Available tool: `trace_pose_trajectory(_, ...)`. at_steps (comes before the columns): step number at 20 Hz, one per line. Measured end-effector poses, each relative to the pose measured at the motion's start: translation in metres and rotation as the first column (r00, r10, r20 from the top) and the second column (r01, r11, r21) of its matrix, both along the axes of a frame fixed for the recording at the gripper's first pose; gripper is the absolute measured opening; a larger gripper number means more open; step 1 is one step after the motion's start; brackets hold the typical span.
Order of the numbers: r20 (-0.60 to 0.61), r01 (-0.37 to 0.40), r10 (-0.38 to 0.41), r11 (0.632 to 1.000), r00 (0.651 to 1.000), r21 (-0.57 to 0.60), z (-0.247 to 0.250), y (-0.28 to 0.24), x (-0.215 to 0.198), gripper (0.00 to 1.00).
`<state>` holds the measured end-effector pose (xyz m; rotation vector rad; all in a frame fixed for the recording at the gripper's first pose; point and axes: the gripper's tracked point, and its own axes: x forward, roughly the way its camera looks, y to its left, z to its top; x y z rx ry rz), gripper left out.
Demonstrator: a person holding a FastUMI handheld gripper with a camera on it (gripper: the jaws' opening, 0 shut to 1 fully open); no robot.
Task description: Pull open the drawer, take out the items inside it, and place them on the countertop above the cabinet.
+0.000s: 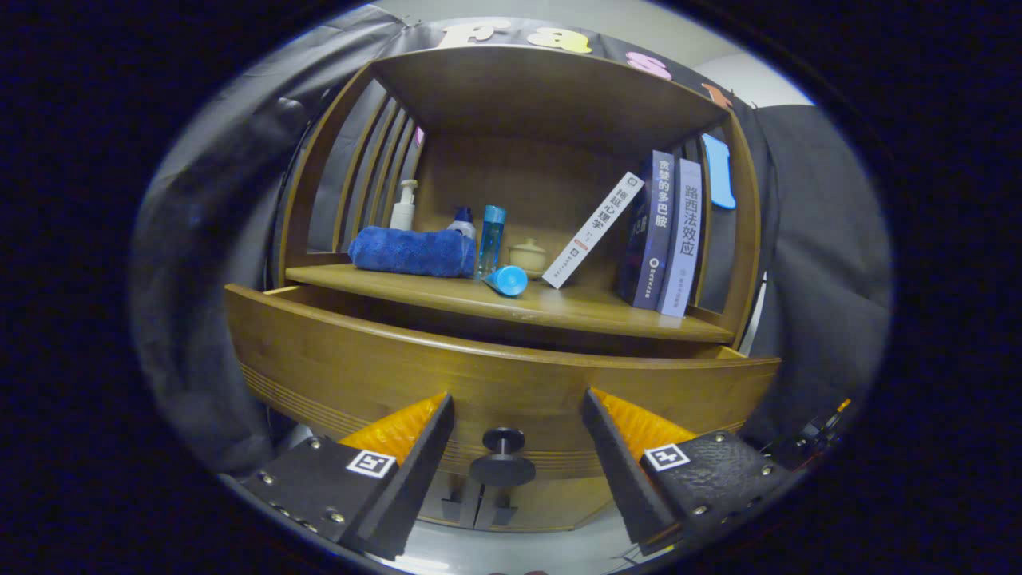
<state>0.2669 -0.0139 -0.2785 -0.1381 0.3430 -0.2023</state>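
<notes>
A wooden drawer [415, 371] stands pulled partly out of the cabinet, below the countertop shelf [607, 307]. Its dark round knob [502, 458] sits between my two fingers, clear of both. My gripper [517, 415] is open, its fingertips close to the drawer front on either side of the knob. The inside of the drawer is hidden behind its front panel. On the countertop lie a rolled blue towel [413, 251] and a small blue cup on its side [508, 280], with a blue bottle [490, 237] standing between them.
A white pump bottle [404, 206], a small lidded jar [527, 255] and three books [667, 235], one leaning, stand on the shelf. Slatted side walls and a wooden top close the shelf in. Black cloth hangs on both sides of the cabinet.
</notes>
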Motion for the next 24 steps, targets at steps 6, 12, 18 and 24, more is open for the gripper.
trace_pose_trajectory(6, -0.004, 0.011, -0.011, 0.999, 1.0, 0.034, -0.005, -0.001, 0.018, 0.98)
trace_pose_trajectory(12, -0.016, 0.02, -0.019, 0.999, 1.0, 0.048, -0.01, -0.004, 0.037, 0.98)
trace_pose_trajectory(18, -0.021, 0.031, -0.029, 0.995, 0.999, 0.093, -0.018, -0.005, 0.056, 0.97)
trace_pose_trajectory(24, 0.004, 0.041, -0.042, 0.994, 0.999, 0.101, -0.02, -0.004, 0.062, 0.98)
